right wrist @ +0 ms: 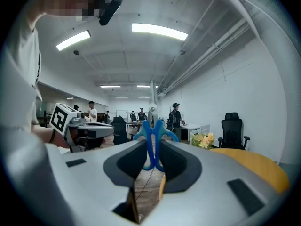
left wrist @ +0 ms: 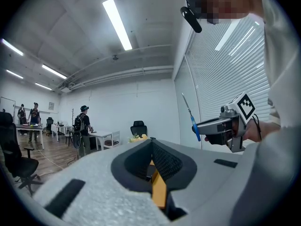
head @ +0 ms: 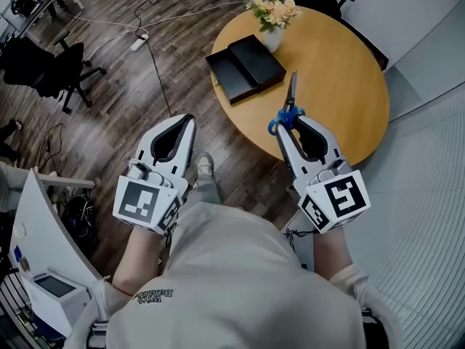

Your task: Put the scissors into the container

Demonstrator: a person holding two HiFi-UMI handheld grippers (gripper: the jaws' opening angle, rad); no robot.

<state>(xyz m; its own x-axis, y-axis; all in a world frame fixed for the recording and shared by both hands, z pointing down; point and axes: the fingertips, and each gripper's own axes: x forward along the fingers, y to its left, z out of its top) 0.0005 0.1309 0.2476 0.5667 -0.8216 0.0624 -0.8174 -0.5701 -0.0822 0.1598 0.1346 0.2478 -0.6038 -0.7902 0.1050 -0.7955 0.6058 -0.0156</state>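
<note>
Right hand-held gripper (head: 289, 126) grasps the scissors (head: 291, 93). The container (head: 227, 70) lies ahead-left of it, so placing likely remains. Left hand-held gripper (head: 189, 121) is clenched, empty.

The left claw (head: 187, 120) and the right claw (head: 290, 125) are pale grey tapered shells, each round a teardrop opening lined with black ribbed padding. Behind them are the left cube (head: 145, 203) and the right cube (head: 336, 198), white with black square markers. The person wears a pale beige shirt (head: 232, 282) with dark lettering (head: 154, 294) at the collar.
</note>
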